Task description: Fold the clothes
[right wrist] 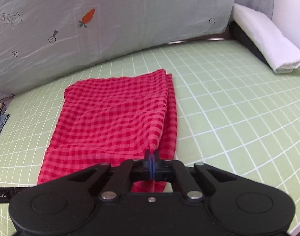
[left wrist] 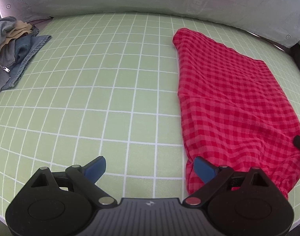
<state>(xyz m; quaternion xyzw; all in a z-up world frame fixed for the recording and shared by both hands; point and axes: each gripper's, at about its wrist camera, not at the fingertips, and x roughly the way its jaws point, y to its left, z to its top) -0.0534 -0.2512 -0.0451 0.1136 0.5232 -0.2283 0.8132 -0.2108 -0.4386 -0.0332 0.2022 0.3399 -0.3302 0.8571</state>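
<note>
A red checked garment point(left wrist: 232, 102) lies folded lengthwise on the green grid mat point(left wrist: 110, 98). My left gripper point(left wrist: 150, 169) is open and empty, just left of the garment's near end; its right finger point(left wrist: 205, 169) overlaps the cloth's edge. In the right wrist view the same garment point(right wrist: 114, 118) stretches away from me. My right gripper point(right wrist: 151, 157) is shut on the garment's near right edge, which is pinched and lifted slightly. A tip of the right gripper point(left wrist: 299, 141) shows at the left wrist view's right edge.
A pile of other clothes, grey, tan and denim point(left wrist: 12, 49), sits at the mat's far left. A rolled white towel point(right wrist: 268, 43) lies at the far right. A grey printed cloth backdrop point(right wrist: 110, 29) stands behind the mat.
</note>
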